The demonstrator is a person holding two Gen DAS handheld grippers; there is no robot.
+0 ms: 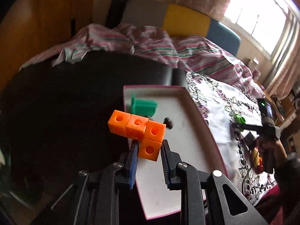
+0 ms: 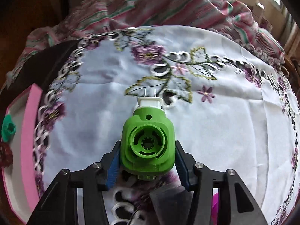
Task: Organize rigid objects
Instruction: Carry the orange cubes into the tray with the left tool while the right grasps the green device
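My left gripper [image 1: 150,144] is shut on the lowest cube of an orange block piece [image 1: 136,129] made of several joined cubes, held above the near left edge of a white tray with a pink rim [image 1: 187,131]. A teal plastic piece [image 1: 144,107] and a small dark object [image 1: 168,122] lie in the tray. My right gripper [image 2: 147,146] points down at the embroidered cloth, its pads against both sides of a green plug-in device [image 2: 148,140] with a white pronged end. The left wrist view shows that device [image 1: 239,119] far right.
The white embroidered cloth [image 2: 215,121] covers the table, with a striped blanket [image 1: 187,52] behind it. The tray's pink wall [image 2: 28,131] stands left of the right gripper. A dark surface [image 1: 65,103] lies left of the tray. Small red and yellow items [image 1: 256,157] sit near the person's hand.
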